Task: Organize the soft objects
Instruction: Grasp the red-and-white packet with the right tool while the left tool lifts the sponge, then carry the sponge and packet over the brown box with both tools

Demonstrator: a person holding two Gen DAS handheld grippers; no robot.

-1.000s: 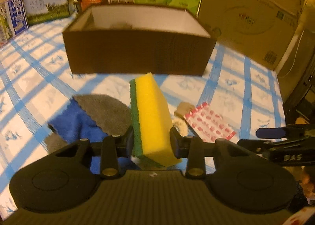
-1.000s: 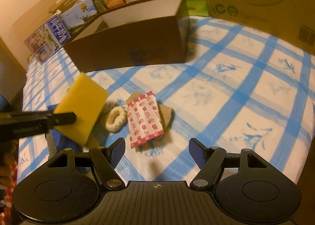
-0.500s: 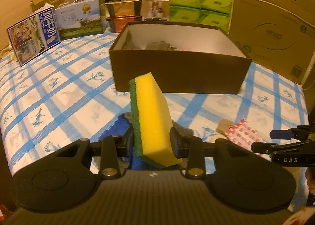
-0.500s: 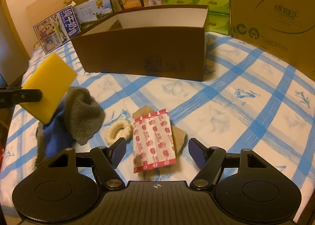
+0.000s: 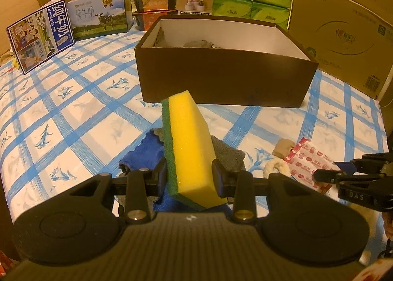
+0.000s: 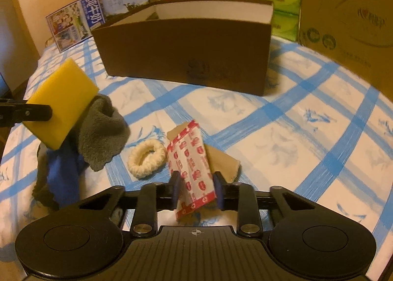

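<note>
I am looking at the brown box (image 5: 226, 77) standing open on the checked bed (image 5: 73, 119), with grey cloth lying inside. My left gripper (image 5: 189, 177) is clamping its jaws on the upright yellow-and-green sponge (image 5: 190, 148) above the grey-blue cloth (image 6: 98, 133). My right gripper (image 6: 196, 189) is closing its jaws around the red-patterned packet (image 6: 192, 165), beside the cream ring (image 6: 147, 158).

box (image 5: 221, 79) behind cloths (image 6: 98, 133) | ring (image 6: 146, 157) between cloths and packet (image 6: 194, 158)
</note>
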